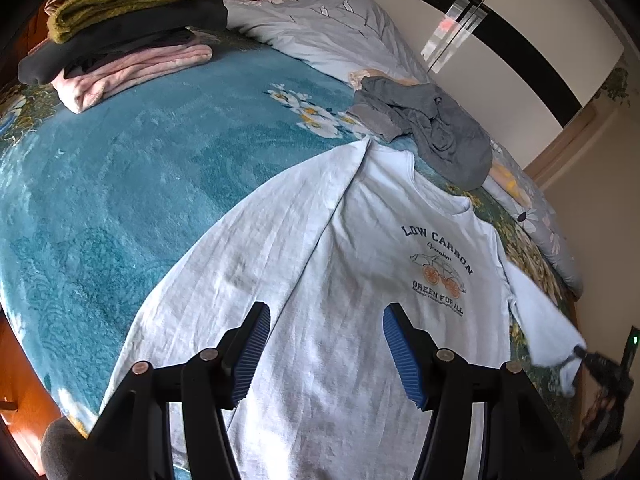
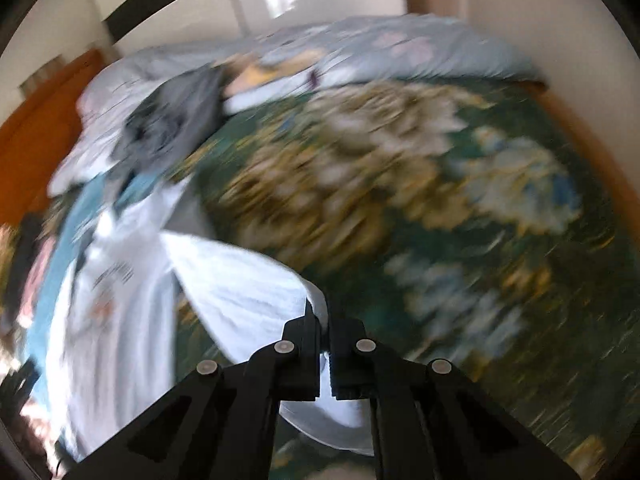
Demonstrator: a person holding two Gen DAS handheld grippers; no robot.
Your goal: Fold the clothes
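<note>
White cotton fills the near ground: a T-shirt (image 1: 340, 280) lies front-up on the bed (image 1: 120, 200), its left side already folded in over the chest so that a long straight crease runs from the collar toward the hem. Above its lower body hangs the left claw (image 1: 324, 344), spread wide, with nothing between its blue ribbed pads (image 1: 250, 356). To the right, the right claw (image 2: 325, 344) is pinched tight on the shirt's right sleeve (image 2: 248, 292), lifting it clear of the flowered blanket; the right wrist view is heavily blurred, so the exact grip point on the cuff cannot be told.

The step in hand appears to be the second side fold. To do it well, the sleeve likely needs carrying across in a low arc toward the crease, kept taut enough that the shoulder turns over in a line matching the first fold. The empty left claw could press the cloth near the hem to stop the body dragging sideways on the plush cover.

Farther off, a crumpled grey garment (image 1: 436, 128) waits just beyond the collar, and a stack of folded clothes (image 1: 120, 32) sits well apart at the bed's far left corner, beside a bunched quilt (image 1: 320, 24).
</note>
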